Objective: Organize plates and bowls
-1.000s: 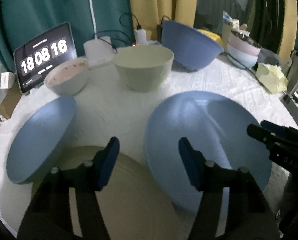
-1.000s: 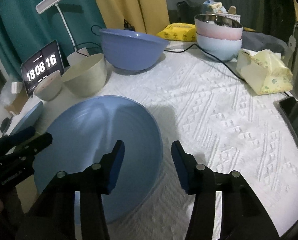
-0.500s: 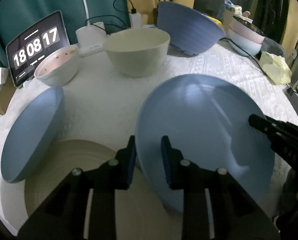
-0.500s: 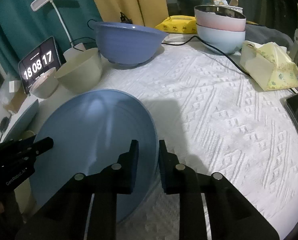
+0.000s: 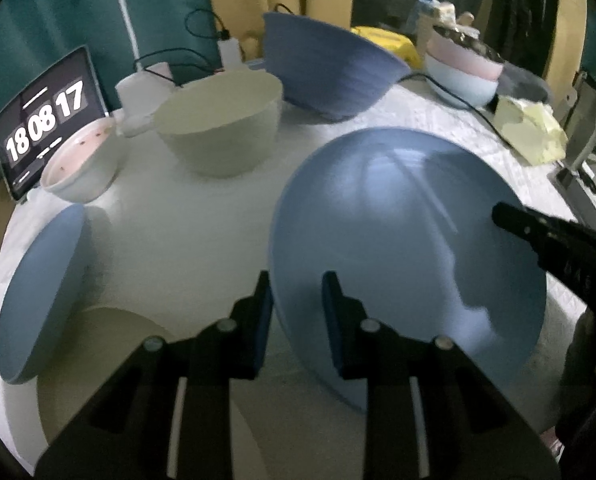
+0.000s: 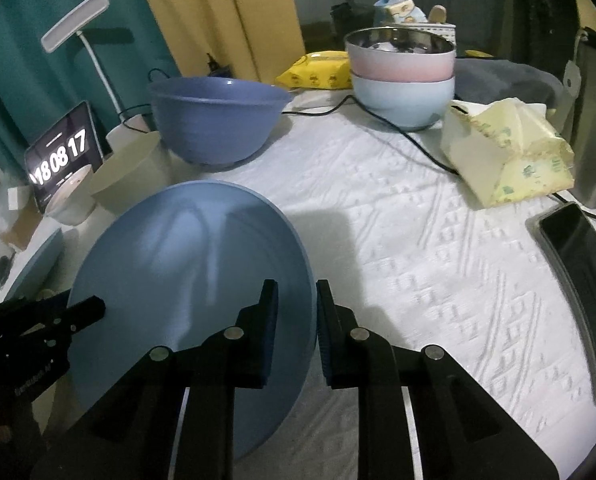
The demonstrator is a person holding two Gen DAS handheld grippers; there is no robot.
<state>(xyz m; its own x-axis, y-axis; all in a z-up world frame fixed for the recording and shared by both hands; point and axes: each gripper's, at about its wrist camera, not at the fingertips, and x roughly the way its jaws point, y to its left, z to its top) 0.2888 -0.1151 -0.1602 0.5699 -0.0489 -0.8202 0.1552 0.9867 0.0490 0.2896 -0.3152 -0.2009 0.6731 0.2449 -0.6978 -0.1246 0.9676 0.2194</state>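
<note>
A large light-blue plate (image 5: 402, 240) is held off the white tablecloth, tilted, by both grippers. My left gripper (image 5: 295, 300) is shut on its near-left rim. My right gripper (image 6: 295, 312) is shut on its right rim; the plate shows in the right wrist view (image 6: 185, 272) too. A cream plate (image 5: 109, 360) lies under my left gripper, with a smaller blue plate (image 5: 37, 296) leaning on it at the left. A cream bowl (image 5: 217, 124), a big dark-blue bowl (image 5: 330, 68) and a small pink-white bowl (image 5: 81, 164) stand behind.
A stack of pink and pale-blue bowls (image 6: 404, 76) stands at the back right. A yellow tissue pack (image 6: 506, 152), a black cable (image 6: 414, 140), a phone (image 6: 574, 248), a clock tablet (image 6: 61, 152) and a desk lamp (image 6: 77, 20) ring the table (image 6: 438, 260).
Both grippers closed from wide open onto opposite rims of the large blue plate, and the plate has come up off the cloth and tilted.
</note>
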